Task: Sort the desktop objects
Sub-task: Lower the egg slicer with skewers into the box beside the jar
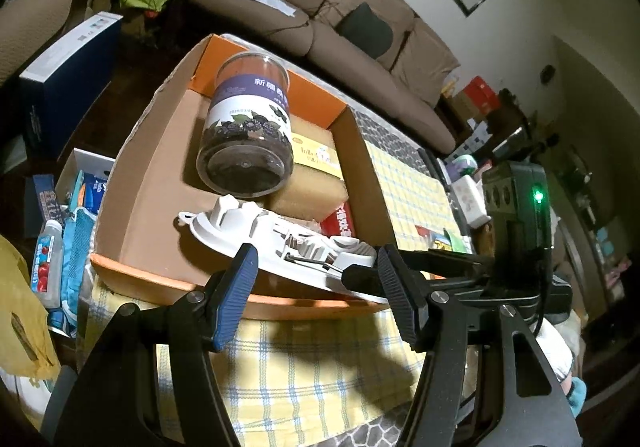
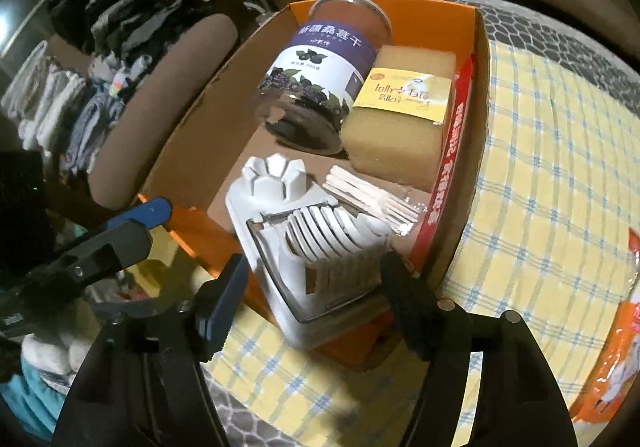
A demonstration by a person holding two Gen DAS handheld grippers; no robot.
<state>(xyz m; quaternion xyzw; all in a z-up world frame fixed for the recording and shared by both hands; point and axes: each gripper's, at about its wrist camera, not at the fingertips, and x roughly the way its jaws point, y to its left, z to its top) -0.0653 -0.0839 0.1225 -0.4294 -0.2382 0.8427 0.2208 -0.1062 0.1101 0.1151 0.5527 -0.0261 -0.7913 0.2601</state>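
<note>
A cardboard box (image 1: pixel 132 199) with orange rims stands on the checked tablecloth (image 1: pixel 320 359). Inside lie a mulberry jar (image 1: pixel 248 123) on its side, a yellow sponge (image 1: pixel 312 175) and a red packet (image 1: pixel 340 223). A white egg slicer (image 2: pixel 304 215) rests tilted across the box's near rim (image 2: pixel 344 351). My right gripper (image 2: pixel 316 275) stands open around the slicer's near end, its pads just clear of the sides. My left gripper (image 1: pixel 316 263) is open and empty, close in front of the slicer (image 1: pixel 256 231). A clear pack of small sticks (image 2: pixel 368 195) lies beside the sponge (image 2: pixel 400 119).
An orange plastic bag (image 2: pixel 616 347) lies on the cloth at the right. Left of the table are a padded chair (image 2: pixel 160 107), a blue carton (image 1: pixel 68 79) and a bottle (image 1: pixel 48 263) among clutter. A brown sofa (image 1: pixel 360 27) stands behind.
</note>
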